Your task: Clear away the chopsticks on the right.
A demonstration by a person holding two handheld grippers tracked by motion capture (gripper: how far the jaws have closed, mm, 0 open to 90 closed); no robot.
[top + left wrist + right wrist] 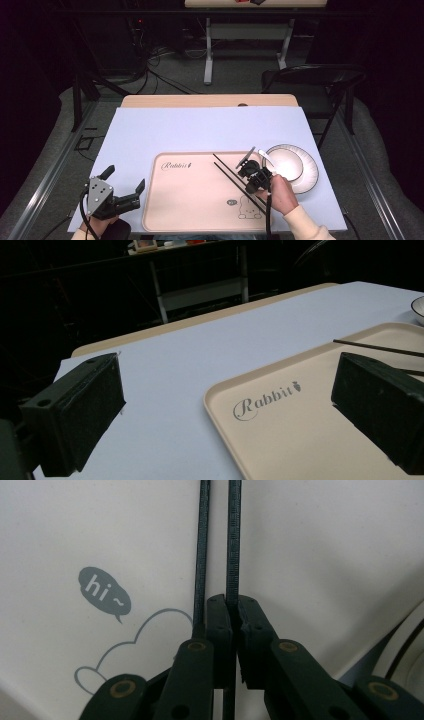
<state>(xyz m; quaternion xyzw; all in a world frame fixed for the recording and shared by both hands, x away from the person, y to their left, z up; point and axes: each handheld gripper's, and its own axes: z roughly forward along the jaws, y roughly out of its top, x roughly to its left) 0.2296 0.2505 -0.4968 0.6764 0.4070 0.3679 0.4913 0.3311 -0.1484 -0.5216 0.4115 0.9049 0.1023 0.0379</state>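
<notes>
i am holding my right gripper (231, 625) low over the beige plastic tray with the rabbit print (200, 200), its jaws pinching together on one of the two thin black chopsticks (233, 540); the second chopstick is lying just beside it on the tray. my left gripper (125, 192) is hovering off the tray's left edge over the pale blue sheet (165, 130) covering the desk, jaws wide apart and holding nothing. the white black-rimmed bowl (295, 165) is sitting just right of the tray. i am judging the grip risky: the stick is slim and held near one end, so it could swivel, slip, or drag its neighbour along.
</notes>
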